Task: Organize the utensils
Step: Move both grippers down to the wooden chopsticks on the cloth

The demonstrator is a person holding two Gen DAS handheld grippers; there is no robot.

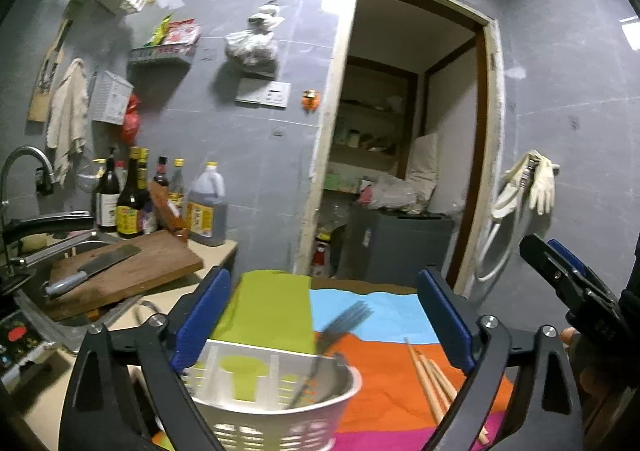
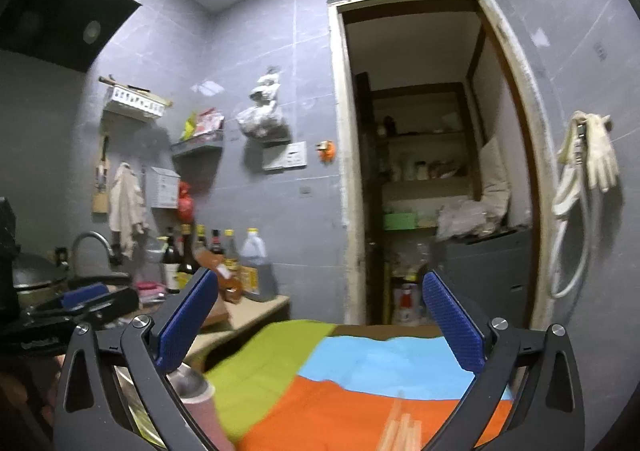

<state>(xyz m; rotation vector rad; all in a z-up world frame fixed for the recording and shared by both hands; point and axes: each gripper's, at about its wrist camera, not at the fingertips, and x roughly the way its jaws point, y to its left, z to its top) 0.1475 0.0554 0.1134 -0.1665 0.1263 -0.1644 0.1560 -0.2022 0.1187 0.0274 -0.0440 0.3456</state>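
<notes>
Left gripper (image 1: pixel 324 315) spread wide, nothing between its pads! A fork (image 1: pixel 320 351) stands in the white caddy (image 1: pixel 276 403) at six o'clock, chopsticks (image 1: pixel 434 383) at four. Right gripper (image 2: pixel 320 331) gapes empty too.

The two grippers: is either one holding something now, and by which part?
Nothing is held. The left gripper and right gripper both stand open and empty.

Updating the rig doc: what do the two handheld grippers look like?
Both match. The left gripper and the right gripper each have two flat blue fingers with a fine knurled texture, mounted on matte black triangular linkage arms with cutouts and round silver pivot bolts. No cables or markings visible. The hands holding them are barely in frame, so sleeves cannot be told.
</notes>
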